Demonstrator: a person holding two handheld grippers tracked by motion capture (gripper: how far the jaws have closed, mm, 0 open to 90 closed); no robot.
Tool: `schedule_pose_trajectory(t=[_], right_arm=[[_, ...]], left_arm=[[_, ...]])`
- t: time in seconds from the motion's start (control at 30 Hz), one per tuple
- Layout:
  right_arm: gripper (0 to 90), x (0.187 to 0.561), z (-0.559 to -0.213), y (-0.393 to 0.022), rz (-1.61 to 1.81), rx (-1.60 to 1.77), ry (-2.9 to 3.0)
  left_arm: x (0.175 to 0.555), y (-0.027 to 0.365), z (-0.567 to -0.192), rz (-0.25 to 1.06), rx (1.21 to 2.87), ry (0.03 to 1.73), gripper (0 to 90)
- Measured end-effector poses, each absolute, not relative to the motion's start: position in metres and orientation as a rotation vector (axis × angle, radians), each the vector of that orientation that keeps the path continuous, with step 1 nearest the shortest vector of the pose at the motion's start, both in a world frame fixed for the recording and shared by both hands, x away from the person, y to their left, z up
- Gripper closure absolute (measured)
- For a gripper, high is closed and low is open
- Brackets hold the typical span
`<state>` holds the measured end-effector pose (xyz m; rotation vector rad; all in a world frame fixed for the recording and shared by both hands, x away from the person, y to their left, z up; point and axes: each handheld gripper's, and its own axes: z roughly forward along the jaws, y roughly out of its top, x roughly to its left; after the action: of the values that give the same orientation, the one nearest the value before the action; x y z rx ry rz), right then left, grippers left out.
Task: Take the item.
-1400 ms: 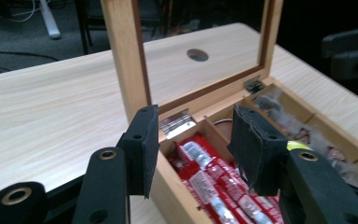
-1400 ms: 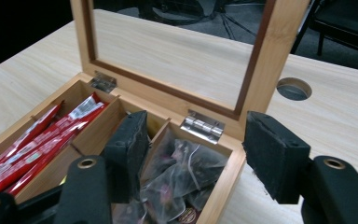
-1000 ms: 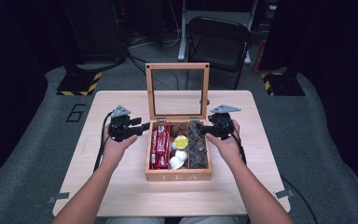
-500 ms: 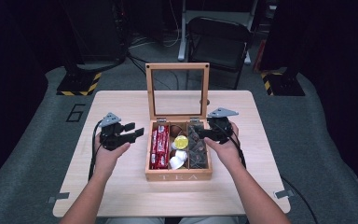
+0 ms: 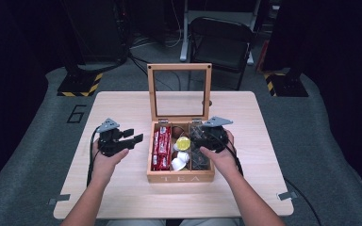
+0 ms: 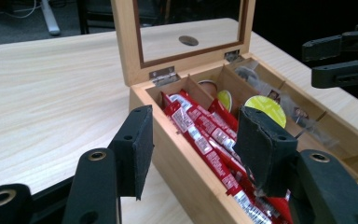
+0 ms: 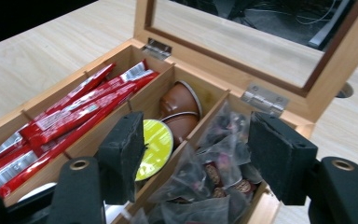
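In the high view, a wooden tea box (image 5: 181, 177) is sitting near the middle of the table (image 5: 122, 197) with its glass lid (image 5: 179, 92) standing upright at the box's 12 o'clock edge. The left gripper (image 5: 134, 136) is hovering just off the box's 9 o'clock side, jaws apart and holding nothing. The right gripper (image 5: 194, 137) is hanging over the box's 3 o'clock compartment.

In the left gripper view, the left gripper's (image 6: 193, 147) jaws, which have just been opening, are straddling the box's near wall, with red packets (image 6: 205, 133) lying in the compartment beyond and a yellow-lidded pod (image 6: 265, 109) at 2 o'clock.

In the right gripper view, the right gripper (image 7: 198, 154) is poised above clear tea bags (image 7: 214, 172), its jaws apart after closing slightly, nothing clamped. Brown pods (image 7: 179, 105) are resting at 12 o'clock.
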<state>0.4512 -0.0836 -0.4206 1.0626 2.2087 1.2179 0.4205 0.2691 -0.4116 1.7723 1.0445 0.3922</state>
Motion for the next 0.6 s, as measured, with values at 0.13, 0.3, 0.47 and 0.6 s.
schedule_pose_trajectory(t=[0.13,0.3,0.47,0.6], right_arm=[[37.7,0.448,-0.426,-0.079,1.199,1.037,2.24],[36.8,0.451,-0.429,-0.072,1.186,1.009,2.261],[35.3,0.455,-0.436,-0.064,1.168,0.992,2.299],[34.6,0.46,-0.44,-0.06,1.174,0.99,2.327]], left_arm=[[0.418,0.271,-0.412,0.395,1.763,1.051,46.3],[0.416,0.274,-0.413,0.393,1.761,1.056,46.3],[0.414,0.273,-0.412,0.393,1.763,1.051,46.3],[0.414,0.274,-0.412,0.397,1.761,1.046,46.3]])
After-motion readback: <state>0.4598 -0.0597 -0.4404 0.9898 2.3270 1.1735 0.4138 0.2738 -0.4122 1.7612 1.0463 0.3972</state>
